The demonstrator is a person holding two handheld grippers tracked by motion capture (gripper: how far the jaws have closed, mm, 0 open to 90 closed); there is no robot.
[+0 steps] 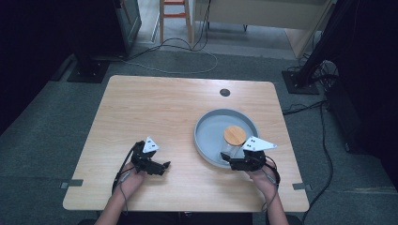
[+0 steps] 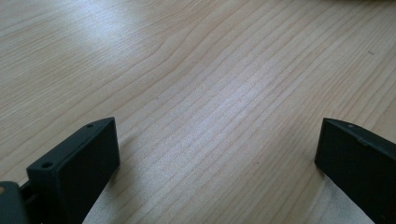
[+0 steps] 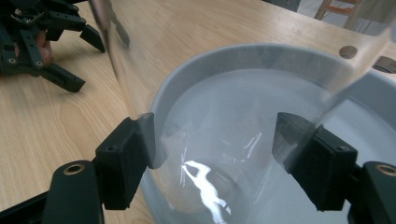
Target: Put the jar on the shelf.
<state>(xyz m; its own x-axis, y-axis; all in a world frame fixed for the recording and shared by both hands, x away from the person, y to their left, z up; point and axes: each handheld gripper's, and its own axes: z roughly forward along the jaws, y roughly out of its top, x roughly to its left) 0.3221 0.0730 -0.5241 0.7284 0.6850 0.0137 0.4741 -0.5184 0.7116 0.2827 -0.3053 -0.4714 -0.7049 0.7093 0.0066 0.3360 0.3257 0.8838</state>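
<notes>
A clear glass jar (image 1: 232, 146) with a round wooden lid (image 1: 234, 135) stands upright at the near edge of the round grey tray (image 1: 206, 123). My right gripper (image 1: 231, 161) is shut on the jar, one pad on either side of the glass wall. In the right gripper view the jar (image 3: 219, 154) fills the gap of my right gripper (image 3: 212, 135), above the tray (image 3: 261, 51). Whether the jar's base touches the tray I cannot tell. My left gripper (image 1: 164, 168) rests low at the table's front left, open, nothing between its jaws (image 2: 217, 128). The right gripper view shows it (image 3: 91, 65) too.
The light wooden table (image 1: 155, 108) has a dark round hole (image 1: 225, 92) near its far edge. Behind the table stand a wooden stool (image 1: 176, 14) and dark stands, with cables across the floor.
</notes>
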